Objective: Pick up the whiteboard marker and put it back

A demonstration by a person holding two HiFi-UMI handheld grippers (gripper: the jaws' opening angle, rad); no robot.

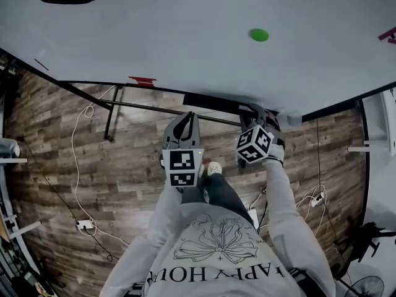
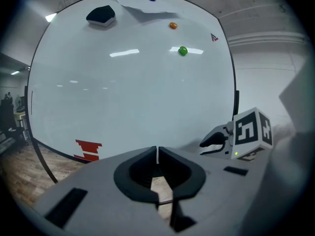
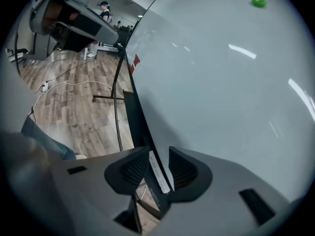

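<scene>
Your right gripper [image 3: 158,152] stands wide, its ribbed pads [image 3: 132,168] either side of the slim, dark, white-labelled whiteboard marker [image 3: 160,175]. Your left gripper [image 2: 157,150] is closed and empty.

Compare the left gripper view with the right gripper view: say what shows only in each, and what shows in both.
Only the left gripper view: the black eraser, the right gripper seen from outside, and the left gripper, shut. Only the right gripper view: the white-labelled whiteboard marker between the right gripper's open jaws, and a cable on the floor. Both: the whiteboard and its green magnet.
</scene>
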